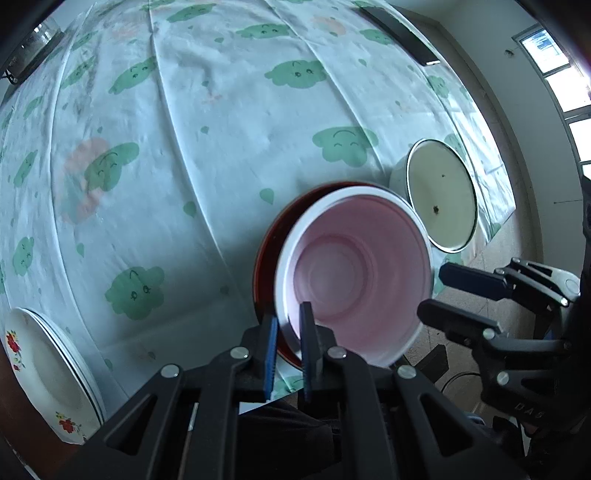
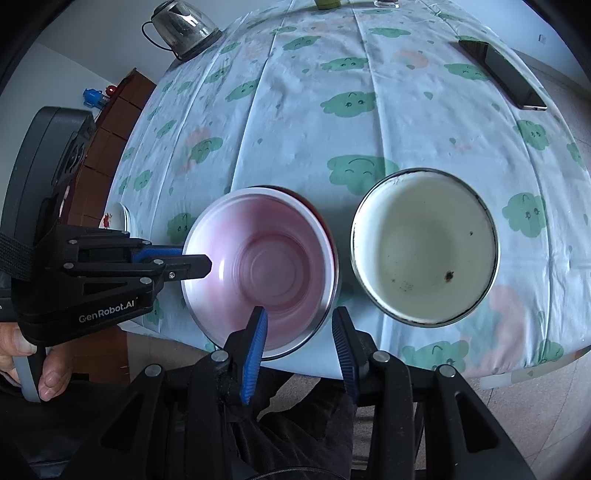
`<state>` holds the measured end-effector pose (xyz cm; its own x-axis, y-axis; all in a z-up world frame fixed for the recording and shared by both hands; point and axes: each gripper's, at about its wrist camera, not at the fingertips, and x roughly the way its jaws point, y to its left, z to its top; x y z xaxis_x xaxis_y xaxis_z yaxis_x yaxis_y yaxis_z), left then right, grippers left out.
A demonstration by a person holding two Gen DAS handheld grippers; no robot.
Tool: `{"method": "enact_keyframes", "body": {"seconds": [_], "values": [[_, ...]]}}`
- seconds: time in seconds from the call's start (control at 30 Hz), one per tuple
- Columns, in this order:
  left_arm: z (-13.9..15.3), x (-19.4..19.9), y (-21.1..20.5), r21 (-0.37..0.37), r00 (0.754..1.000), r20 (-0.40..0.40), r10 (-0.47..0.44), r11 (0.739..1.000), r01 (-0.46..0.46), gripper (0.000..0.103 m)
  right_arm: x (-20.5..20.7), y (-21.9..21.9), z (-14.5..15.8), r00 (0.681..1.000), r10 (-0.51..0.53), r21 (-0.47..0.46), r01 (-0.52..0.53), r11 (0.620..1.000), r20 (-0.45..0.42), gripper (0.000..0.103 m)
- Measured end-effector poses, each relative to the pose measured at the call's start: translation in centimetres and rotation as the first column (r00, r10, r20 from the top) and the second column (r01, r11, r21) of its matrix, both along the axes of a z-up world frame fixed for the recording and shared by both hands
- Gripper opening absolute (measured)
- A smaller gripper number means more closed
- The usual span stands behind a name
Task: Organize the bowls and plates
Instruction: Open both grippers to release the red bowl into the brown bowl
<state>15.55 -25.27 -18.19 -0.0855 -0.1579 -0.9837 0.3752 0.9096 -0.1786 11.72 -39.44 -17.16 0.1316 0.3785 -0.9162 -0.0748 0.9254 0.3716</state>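
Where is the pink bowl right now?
The pink bowl sits near the table's front edge in the right wrist view, nested in a dark red bowl, left of the cream bowl. The left tongs pinch its left rim.

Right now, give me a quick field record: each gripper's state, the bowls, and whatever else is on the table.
left gripper: shut on pink bowl rim
right gripper: open, straddling that bowl's near rim without pressing on it
pink bowl: nested in a dark red bowl
cream enamel bowl: beside it, apart, empty
floral plates: table edge
phone, kettle: far side
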Motion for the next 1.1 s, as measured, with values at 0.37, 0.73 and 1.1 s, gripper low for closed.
{"method": "enact_keyframes", "body": {"seconds": [0.37, 0.73, 1.1], "values": [[1.4, -0.6, -0.8, 0.073, 0.990, 0.125, -0.060, 0.996, 0.051, 0.011, -0.3, 0.4, -1.0, 1.000, -0.007, -0.015, 0.006, 1.000, -0.007, 0.039], [0.7, -0.7, -0.4, 0.124, 0.987, 0.148, -0.061, 0.991, 0.042, 0.012, -0.3, 0.5, -1.2, 1.000, -0.006, -0.006, 0.006, 1.000, -0.016, 0.039], [0.7, -0.7, 0.0, 0.123, 0.988, 0.150, -0.048, 0.992, 0.030, 0.015, -0.3, 0.8, -1.3, 1.000, -0.007, -0.003, 0.007, 1.000, -0.008, 0.042]]}}
